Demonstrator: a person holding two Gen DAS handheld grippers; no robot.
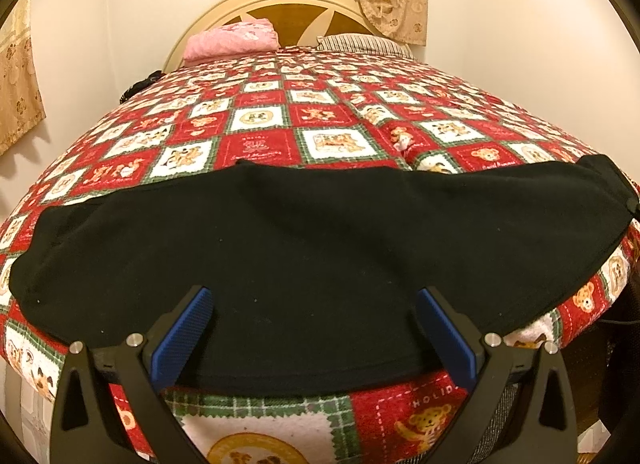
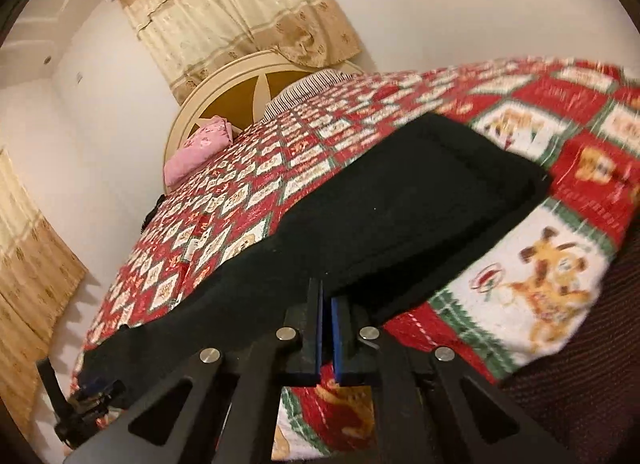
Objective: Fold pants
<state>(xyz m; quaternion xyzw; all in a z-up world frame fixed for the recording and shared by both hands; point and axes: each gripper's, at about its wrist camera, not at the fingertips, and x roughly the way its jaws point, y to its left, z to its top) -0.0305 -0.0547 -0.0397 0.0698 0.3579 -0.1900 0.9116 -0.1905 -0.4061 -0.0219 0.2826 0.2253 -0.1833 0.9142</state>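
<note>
Across the near edge of the bed (image 1: 280,136), on the red patterned blanket (image 1: 256,144), the black pants (image 1: 304,256) lie flat. Left gripper (image 1: 314,296) stands wide open over their near hem. Right gripper (image 2: 326,296) is almost closed at the hem; whether it pinches fabric is unclear.

The quilt (image 2: 560,200) was motion-blurred at the right. Whether the right gripper (image 2: 326,296) pinched the pants (image 2: 400,216) stayed unclear.
</note>
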